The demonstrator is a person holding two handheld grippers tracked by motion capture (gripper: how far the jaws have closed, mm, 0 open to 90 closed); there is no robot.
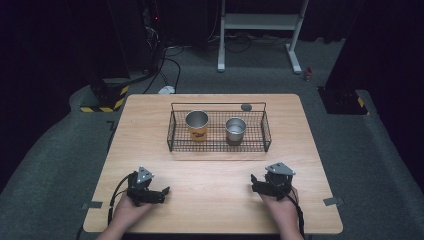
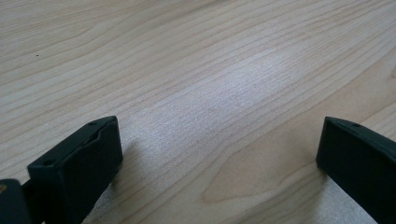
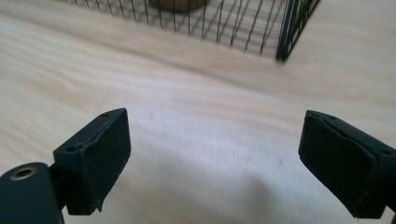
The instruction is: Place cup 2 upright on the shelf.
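A black wire basket [image 1: 172,131] stands on the wooden table [image 1: 150,150], toward the back middle. Inside it an orange cup with a metal rim [image 1: 197,125] stands upright at the left and a plain metal cup [image 1: 235,130] at the right. My left gripper [image 1: 162,192] rests low on the table near the front left, open, with bare wood between its jaws [image 2: 219,154]. My right gripper [image 1: 254,182] rests near the front right, open as well [image 3: 215,158], pointing toward the basket's corner [image 3: 285,42].
A small dark round object [image 1: 246,107] lies on the table just behind the basket. Beyond the table stand a white metal frame [image 1: 260,30] and dark equipment with cables [image 1: 150,55]. Grey tape tabs [image 1: 333,201] sit at the table's front corners.
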